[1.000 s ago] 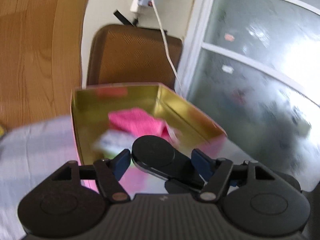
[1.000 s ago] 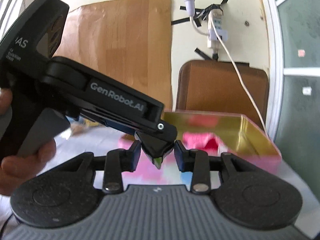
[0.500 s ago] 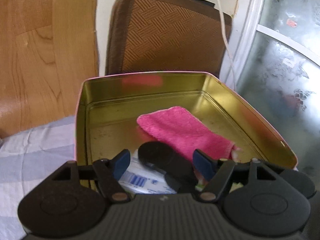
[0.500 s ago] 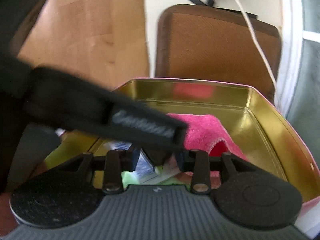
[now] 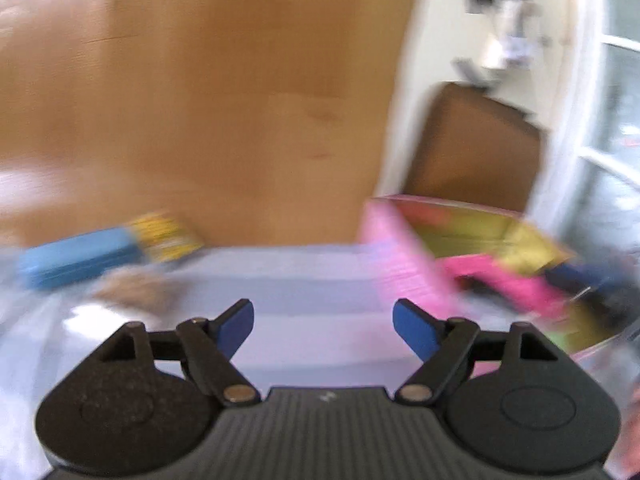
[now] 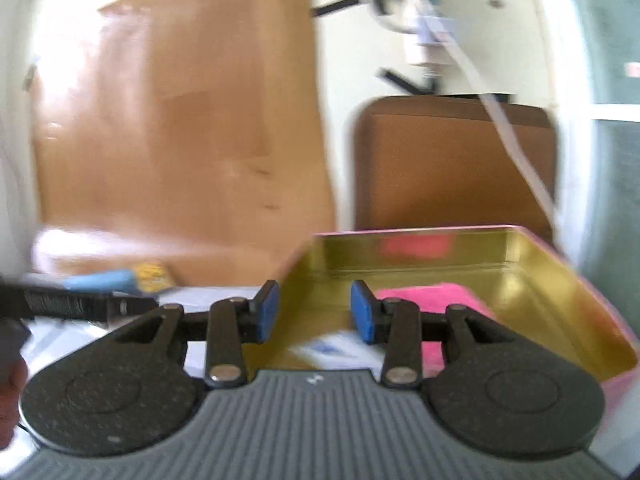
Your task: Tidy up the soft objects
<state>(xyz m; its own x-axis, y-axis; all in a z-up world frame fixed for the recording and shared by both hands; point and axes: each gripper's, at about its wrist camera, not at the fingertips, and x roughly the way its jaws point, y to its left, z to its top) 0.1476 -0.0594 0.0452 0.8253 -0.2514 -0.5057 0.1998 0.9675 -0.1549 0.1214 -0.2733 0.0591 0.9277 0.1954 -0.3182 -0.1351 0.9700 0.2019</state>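
A pink tin box with a gold inside (image 6: 532, 280) stands on the pale cloth; a pink towel (image 6: 432, 294) and a white-and-blue packet (image 6: 332, 348) lie in it. My right gripper (image 6: 314, 314) is open and empty over the box's near left corner. My left gripper (image 5: 323, 324) is open and empty above the cloth, left of the box (image 5: 404, 256); the pink towel (image 5: 508, 280) shows blurred inside it. A brownish soft thing (image 5: 136, 286) lies blurred on the cloth, left of the left gripper.
A blue item (image 5: 76, 256) and a yellow packet (image 5: 168, 236) lie at the cloth's far left by a wooden board (image 5: 200, 100). A brown chair back (image 6: 456, 164) stands behind the box. The left gripper's black body (image 6: 76, 306) shows at left.
Both grippers have opened and let go of the packet, which now lies in the box. My left gripper has swung left, away from the box. Both views are blurred by motion.
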